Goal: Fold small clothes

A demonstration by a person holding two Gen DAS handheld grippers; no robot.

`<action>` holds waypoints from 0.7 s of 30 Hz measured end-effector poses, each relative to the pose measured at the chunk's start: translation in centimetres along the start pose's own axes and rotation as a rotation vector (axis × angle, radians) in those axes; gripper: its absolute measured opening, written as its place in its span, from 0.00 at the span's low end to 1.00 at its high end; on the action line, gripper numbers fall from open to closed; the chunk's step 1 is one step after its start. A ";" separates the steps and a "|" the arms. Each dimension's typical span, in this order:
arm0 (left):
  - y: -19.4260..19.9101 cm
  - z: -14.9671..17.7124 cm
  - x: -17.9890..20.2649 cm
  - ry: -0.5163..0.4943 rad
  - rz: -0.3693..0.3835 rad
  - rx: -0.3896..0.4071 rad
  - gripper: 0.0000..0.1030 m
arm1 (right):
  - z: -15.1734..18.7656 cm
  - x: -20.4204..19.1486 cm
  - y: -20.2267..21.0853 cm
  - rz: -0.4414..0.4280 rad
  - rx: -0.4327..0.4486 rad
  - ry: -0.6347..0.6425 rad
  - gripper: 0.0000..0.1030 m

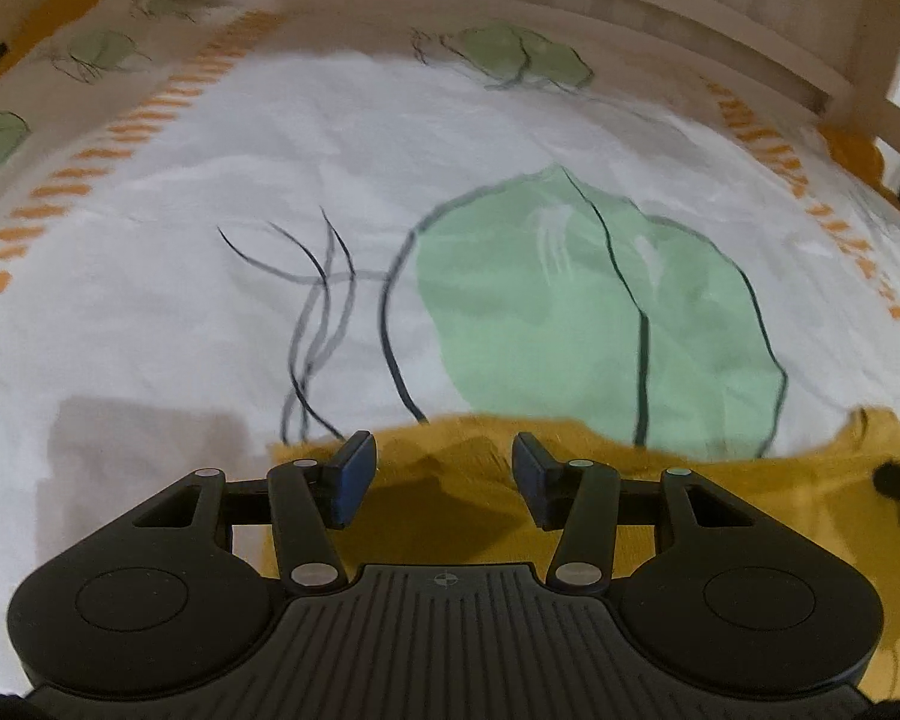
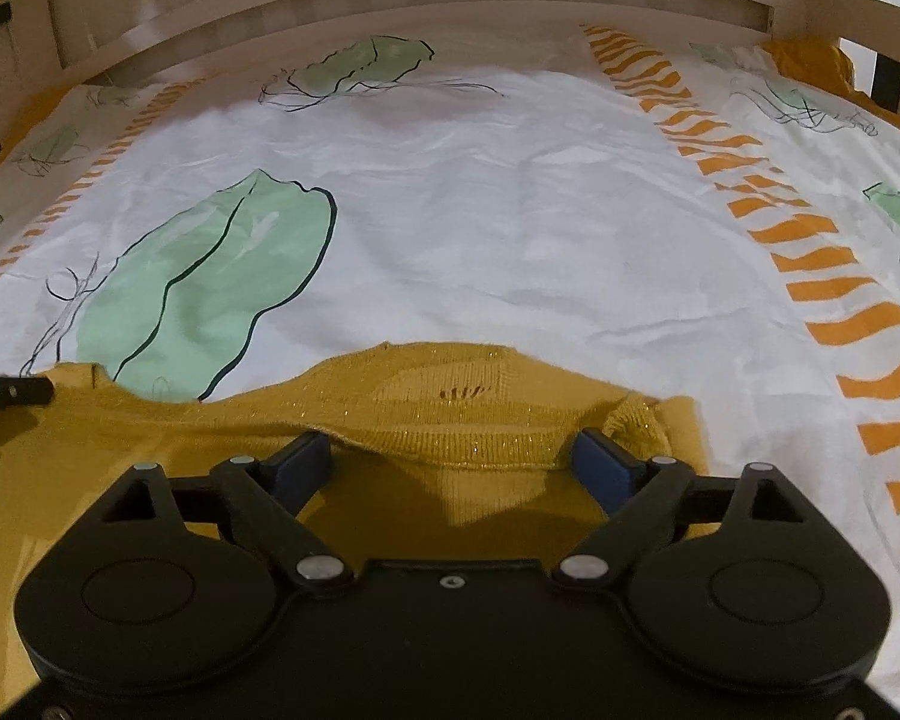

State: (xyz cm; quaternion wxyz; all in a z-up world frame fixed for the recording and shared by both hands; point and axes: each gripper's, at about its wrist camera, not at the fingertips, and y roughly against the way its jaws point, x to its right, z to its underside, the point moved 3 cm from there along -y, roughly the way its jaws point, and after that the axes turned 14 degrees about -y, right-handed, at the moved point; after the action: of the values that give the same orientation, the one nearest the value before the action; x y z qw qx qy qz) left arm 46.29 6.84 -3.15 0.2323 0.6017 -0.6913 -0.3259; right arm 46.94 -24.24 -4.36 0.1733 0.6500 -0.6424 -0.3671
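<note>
both jaws open over a yellow sweater (image 2: 462, 414) on the bed (image 2: 510, 210).
its ribbed edge runs left to right under the right gripper (image 2: 453, 462), wide open, empty; left gripper (image 1: 444, 474) half open, empty, over the same edge.

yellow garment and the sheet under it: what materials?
Mustard knit top: looks like fine-gauge knit with metallic thread; ribbed neckline, glints along the rows. Printed bedsheet: seems a thin woven fabric, likely cotton, matte; sharp creases, flat leaf print.
</note>
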 end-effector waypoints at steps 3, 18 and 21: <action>1.4 -0.5 -0.4 0.031 0.002 0.048 0.48 | -0.6 0.2 -0.4 0.005 -0.001 -0.026 0.87; 6.5 5.9 2.3 0.005 0.070 -0.017 0.48 | 1.5 -1.0 4.1 -0.063 0.041 -0.035 0.87; 7.0 7.7 2.9 -0.006 0.059 -0.043 0.48 | 3.3 -1.7 4.8 -0.054 0.016 0.030 0.87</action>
State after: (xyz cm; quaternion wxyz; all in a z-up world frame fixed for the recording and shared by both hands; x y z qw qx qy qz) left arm 35.55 5.79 -3.47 0.2526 0.5751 -0.7022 -0.3353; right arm 41.37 -22.38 -2.76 0.1676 0.6739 -0.6249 -0.3568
